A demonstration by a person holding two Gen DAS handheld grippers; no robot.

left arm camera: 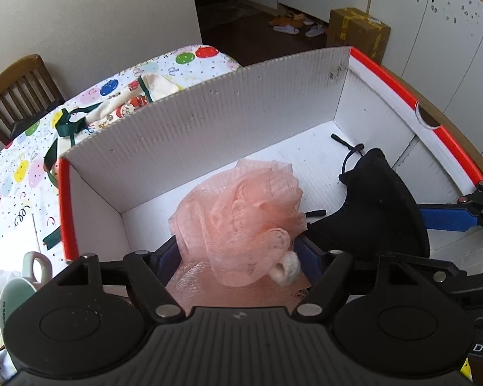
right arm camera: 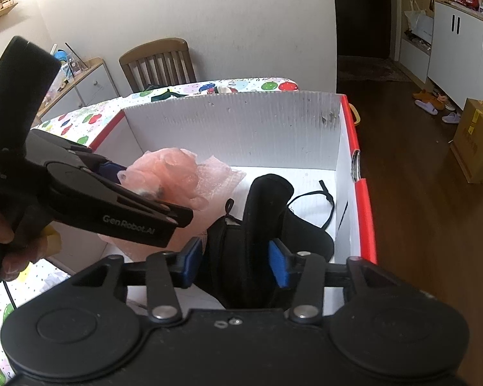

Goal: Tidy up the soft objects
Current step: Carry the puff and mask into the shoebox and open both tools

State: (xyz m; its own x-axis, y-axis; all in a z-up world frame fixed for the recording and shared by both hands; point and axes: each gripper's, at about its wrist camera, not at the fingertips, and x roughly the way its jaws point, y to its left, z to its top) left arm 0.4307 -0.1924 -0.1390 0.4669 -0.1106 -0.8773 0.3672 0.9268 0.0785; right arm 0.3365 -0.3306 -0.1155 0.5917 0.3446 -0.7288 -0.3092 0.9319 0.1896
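Two tools over the white box (left arm camera: 209, 122) — left tool (left arm camera: 241, 251) pinching the pink mesh sponge (left arm camera: 241, 212), right tool (right arm camera: 238, 257) pinching the black mask (right arm camera: 260, 225); lower both to the box floor before you let go.

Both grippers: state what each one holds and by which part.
The left gripper clamps the pink mesh bath pouf at its lower bunch beside the white cord loop. The right gripper pinches the black padded item across its near end.

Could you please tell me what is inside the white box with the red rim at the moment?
Inside the white box are a pink mesh sponge, held in the left claw, and a black eye mask, held in the right claw. The floor beneath them is hidden.
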